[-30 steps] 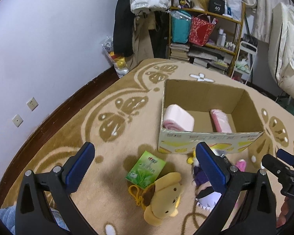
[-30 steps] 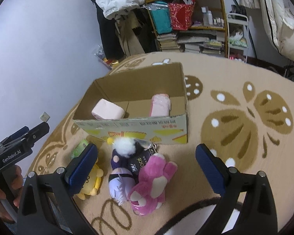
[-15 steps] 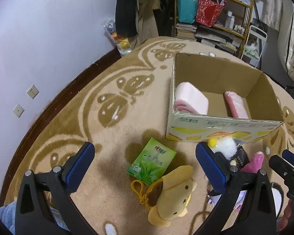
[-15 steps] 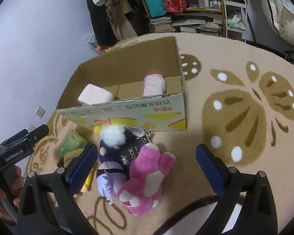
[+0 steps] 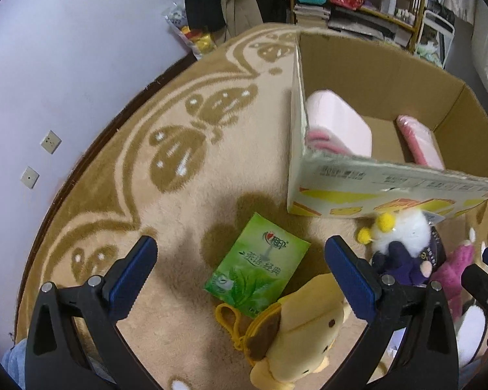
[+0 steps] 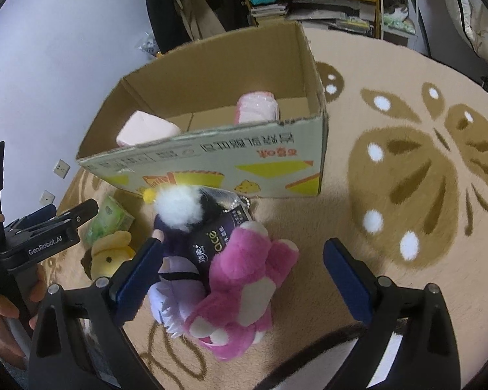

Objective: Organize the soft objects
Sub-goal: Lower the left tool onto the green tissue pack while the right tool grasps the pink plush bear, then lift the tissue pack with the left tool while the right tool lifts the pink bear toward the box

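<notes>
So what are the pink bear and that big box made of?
The pink bear looks like fuzzy synthetic plush, judging by its matted pile. The box appears to be corrugated cardboard: brown inside, matte printed outside, with ragged cut edges.

Between the left claw's (image 5: 240,276) blue pads lie a green tissue pack (image 5: 257,268) and a yellow plush dog (image 5: 301,334) with brown ears. Ahead of the right claw (image 6: 242,279) sits a pink-and-cream plush bear (image 6: 240,292); beyond it a brown cardboard box (image 6: 231,159), printed yellow and orange, on a beige rug (image 6: 406,162) patterned with tan butterflies.

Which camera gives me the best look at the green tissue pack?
The left wrist view: the green tissue pack lies fully visible on the rug. In the right wrist view only a corner shows behind the left hand-held gripper.
</notes>
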The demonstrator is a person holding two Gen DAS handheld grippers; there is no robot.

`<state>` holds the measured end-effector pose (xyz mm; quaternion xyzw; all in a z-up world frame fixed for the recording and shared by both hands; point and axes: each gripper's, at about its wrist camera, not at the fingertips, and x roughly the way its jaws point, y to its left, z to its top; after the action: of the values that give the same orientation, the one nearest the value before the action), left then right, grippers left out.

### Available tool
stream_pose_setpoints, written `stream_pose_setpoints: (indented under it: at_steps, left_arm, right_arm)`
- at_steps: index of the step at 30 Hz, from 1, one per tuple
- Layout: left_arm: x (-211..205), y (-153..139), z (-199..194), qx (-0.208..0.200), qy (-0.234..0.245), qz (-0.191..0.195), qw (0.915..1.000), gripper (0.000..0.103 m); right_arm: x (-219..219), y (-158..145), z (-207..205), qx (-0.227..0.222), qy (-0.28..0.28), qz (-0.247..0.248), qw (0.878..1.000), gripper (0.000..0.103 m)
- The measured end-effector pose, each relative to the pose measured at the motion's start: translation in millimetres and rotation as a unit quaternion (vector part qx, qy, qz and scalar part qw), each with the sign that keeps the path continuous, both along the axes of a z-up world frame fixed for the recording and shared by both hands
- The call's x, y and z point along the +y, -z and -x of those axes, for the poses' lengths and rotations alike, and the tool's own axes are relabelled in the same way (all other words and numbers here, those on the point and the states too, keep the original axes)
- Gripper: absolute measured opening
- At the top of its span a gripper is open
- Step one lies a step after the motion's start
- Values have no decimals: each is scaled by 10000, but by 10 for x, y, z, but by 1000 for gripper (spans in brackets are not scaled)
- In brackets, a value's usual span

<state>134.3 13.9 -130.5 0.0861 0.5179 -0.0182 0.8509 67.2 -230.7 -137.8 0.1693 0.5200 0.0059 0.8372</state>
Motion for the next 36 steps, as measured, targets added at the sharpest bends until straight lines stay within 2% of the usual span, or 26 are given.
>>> stream_pose_setpoints:
  at_steps: [10,14,17,19,21,22,23,24,25,26,28,32,36]
  left_arm:
    - [22,312,-132,429,-135,40,9990,102]
    - [29,423,-168,533,-235,-117,9982,102]
    - [29,503,-203,479,-336,-365,9976,102]
    - [33,547,-222,461,-368,-446,9973,102]
    - [56,569,-223,443,-396,-335,9977,101]
    - [71,566,-215,411,-413,-264,9980,99]
    - [83,561,-206,401,-399,-112,9983,86]
    - [92,560,-199,442,-369,36,9983,69]
    - [92,539,-186,465,-338,154,9982,64]
    - [79,508,-171,387,-319,78,9987,57]
    - [72,458,-143,265,-291,1,9992,56]
    - [121,322,-99,115,-396,218,9989,55]
    - [137,114,-23,-224,-437,213,9986,55]
  right_arm:
    - [96,279,-57,544,-215,-33,9983,82]
    - [114,374,-84,698,-268,-32,9972,72]
    - [110,460,-96,816,-321,-160,9960,60]
    - [106,478,-110,771,-332,-134,9964,58]
    - [103,456,-125,712,-327,-94,9969,56]
    - [110,439,-121,657,-335,-26,9973,55]
    - [117,415,-95,611,-341,35,9975,55]
    - [134,385,-88,575,-345,86,9977,54]
    - [142,362,-78,525,-349,146,9979,54]
    - [147,340,-71,490,-336,176,9981,53]
    - [158,305,-56,420,-311,219,9984,53]
    - [125,184,-53,233,-209,295,9991,52]
    - [59,76,-33,-12,-21,338,9994,51]
